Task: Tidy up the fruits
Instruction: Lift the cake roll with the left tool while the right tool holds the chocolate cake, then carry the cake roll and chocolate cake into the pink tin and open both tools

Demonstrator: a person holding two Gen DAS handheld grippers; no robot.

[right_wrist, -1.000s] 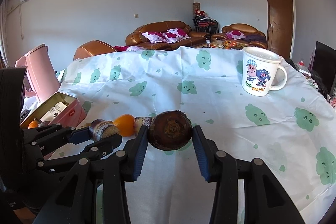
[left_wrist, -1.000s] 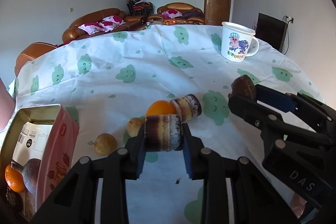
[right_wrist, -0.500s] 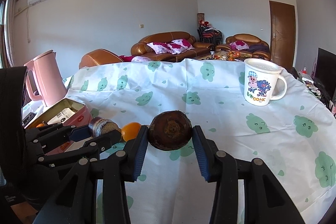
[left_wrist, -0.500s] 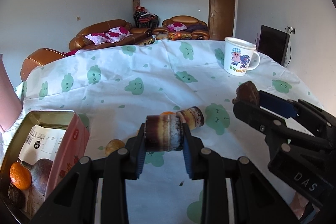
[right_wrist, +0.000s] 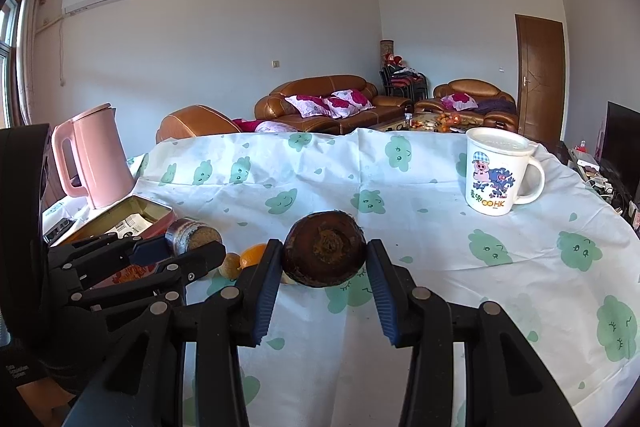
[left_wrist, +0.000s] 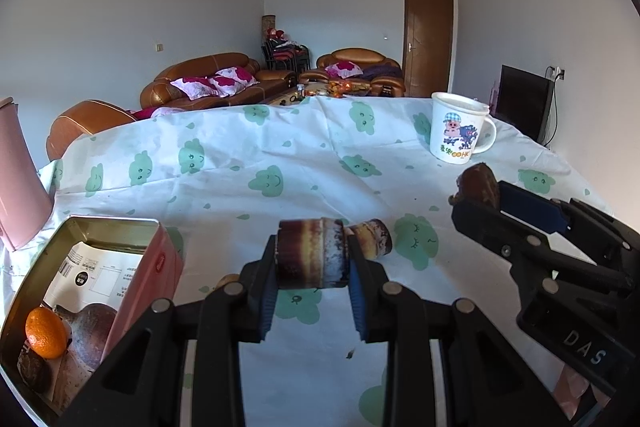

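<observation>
Tin (left_wrist: 132, 227) holds an orange (left_wrist: 45, 331); both tongs grip brown fruit.

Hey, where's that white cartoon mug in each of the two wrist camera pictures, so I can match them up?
Left wrist: the white cartoon mug stands upper right, on the far side of the tablecloth.
Right wrist: the mug stands right of centre, handle pointing right.
Shared landmark: the brown door.

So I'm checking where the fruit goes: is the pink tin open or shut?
Open. The pink tin has no lid on it, and its inside shows an orange beside dark fruit on a printed sheet.
</observation>
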